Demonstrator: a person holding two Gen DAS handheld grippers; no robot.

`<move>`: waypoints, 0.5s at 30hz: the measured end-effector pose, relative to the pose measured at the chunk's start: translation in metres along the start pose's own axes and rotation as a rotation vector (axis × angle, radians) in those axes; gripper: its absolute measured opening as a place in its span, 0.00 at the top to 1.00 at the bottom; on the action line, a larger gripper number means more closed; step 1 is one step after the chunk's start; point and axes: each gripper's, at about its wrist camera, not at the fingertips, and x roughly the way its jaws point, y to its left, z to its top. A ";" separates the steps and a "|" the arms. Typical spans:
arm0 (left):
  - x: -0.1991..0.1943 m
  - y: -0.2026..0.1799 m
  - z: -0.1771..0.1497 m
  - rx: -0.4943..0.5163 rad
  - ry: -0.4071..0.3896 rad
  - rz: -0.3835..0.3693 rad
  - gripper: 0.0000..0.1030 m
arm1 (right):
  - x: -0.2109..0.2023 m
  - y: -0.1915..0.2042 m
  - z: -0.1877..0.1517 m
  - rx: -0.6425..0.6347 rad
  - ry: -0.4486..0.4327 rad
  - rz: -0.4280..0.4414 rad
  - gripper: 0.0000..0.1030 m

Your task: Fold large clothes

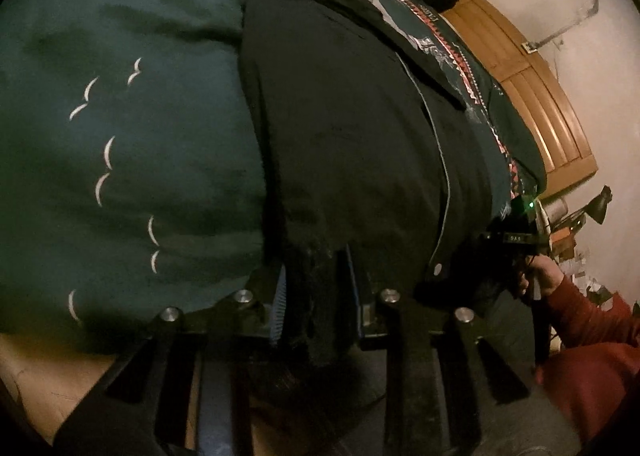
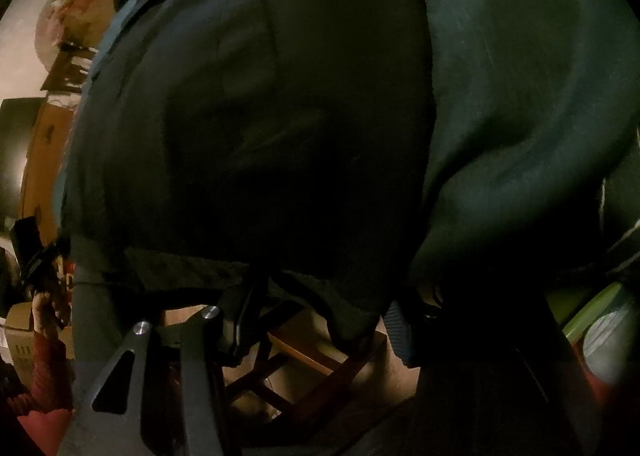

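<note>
A: Where do we stand with the black garment?

B: It lies spread on the green bedcover, the one with the small white bird marks, its near hem hanging just over the bed's edge toward us. A snap button shows near its right hem, so we take it for a jacket or shirt.

A: And our 2 tongs?

B: The left gripper stands narrow, with the frayed hem between its blue-ribbed pads; from the left wrist view the cloth looks pinched. The right gripper stands wider. A fold of the hem hangs down between its 2 fingers, but that view is so dark that we cannot tell whether the pads press on the cloth.

A: So what makes this step go well?

B: We judge we are taking the near hem at 2 spots to lift it and carry it over. First we should make sure the right side truly has the hem, all layers of it, not only the top one. Then both hands should rise together and level, so the edge stays straight and taut between them.

A: Any risk?

B: The bedcover is soft and bunched beside the garment; we could drag it along if a pad catches it too.
</note>
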 end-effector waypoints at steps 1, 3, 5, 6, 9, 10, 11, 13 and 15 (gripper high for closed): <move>0.002 0.000 0.001 -0.004 -0.001 0.000 0.75 | 0.001 0.000 0.000 0.002 0.001 0.001 0.42; 0.003 -0.003 0.004 0.001 -0.009 -0.004 0.76 | 0.004 -0.002 0.003 0.017 0.010 0.008 0.42; -0.004 -0.006 0.006 -0.019 -0.039 -0.049 0.85 | 0.004 -0.002 0.004 0.017 0.016 0.006 0.46; -0.008 -0.009 0.006 -0.021 -0.053 -0.070 0.86 | 0.002 -0.002 0.003 0.011 0.013 0.004 0.61; -0.017 -0.018 0.009 -0.017 -0.081 -0.105 0.87 | -0.013 -0.003 -0.003 0.015 -0.023 0.017 0.85; -0.022 -0.021 0.011 -0.020 -0.094 -0.126 0.87 | -0.020 -0.006 -0.007 0.030 -0.039 0.045 0.86; -0.026 -0.021 0.013 -0.020 -0.104 -0.136 0.87 | -0.025 -0.007 -0.010 0.036 -0.051 0.069 0.87; -0.036 -0.026 0.018 -0.027 -0.138 -0.170 0.87 | -0.035 -0.005 -0.015 0.030 -0.072 0.103 0.88; -0.043 -0.030 0.022 -0.021 -0.158 -0.180 0.87 | -0.049 -0.001 -0.020 0.025 -0.098 0.146 0.88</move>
